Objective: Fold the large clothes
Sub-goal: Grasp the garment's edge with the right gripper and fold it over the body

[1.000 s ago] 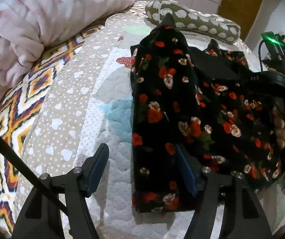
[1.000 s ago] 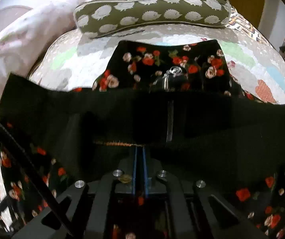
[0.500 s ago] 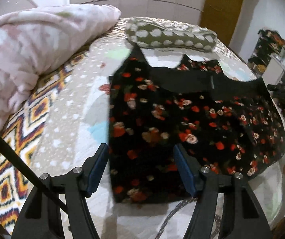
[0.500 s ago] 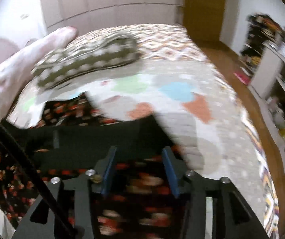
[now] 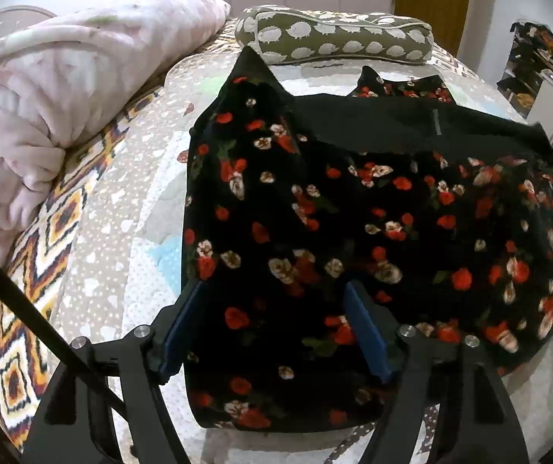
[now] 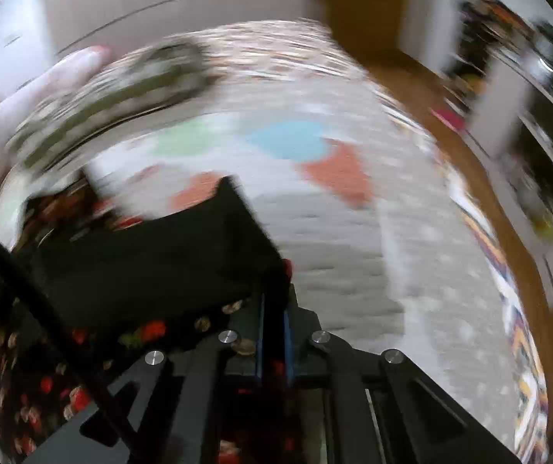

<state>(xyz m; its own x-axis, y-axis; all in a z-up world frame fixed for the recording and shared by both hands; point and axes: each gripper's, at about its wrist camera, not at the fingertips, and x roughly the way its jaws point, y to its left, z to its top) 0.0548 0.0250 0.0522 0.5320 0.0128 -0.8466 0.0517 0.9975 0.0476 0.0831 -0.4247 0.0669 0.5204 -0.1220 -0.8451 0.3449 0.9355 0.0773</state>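
The floral dress (image 5: 353, 239) lies half-folded on the quilt (image 5: 121, 208) ahead of my wide-open, empty left gripper (image 5: 276, 332), while my right gripper (image 6: 274, 332) pinches its dark hem; next I judge 1 fold across.

1. The left wrist view is sharp and evenly lit by soft indoor light, with no harsh glare.
2. Fisheye bending curves the edges, and black vignette fills all four corners.
3. The dark floral garment (image 5: 353, 232) swallows detail in its black areas; a faint shadow lies under its lower edge.
4. The right wrist view is heavily motion-blurred: the bedspread (image 6: 353, 232) and the room at upper right smear into streaks.
5. Only the gripper body at the bottom of that frame stays fairly crisp.
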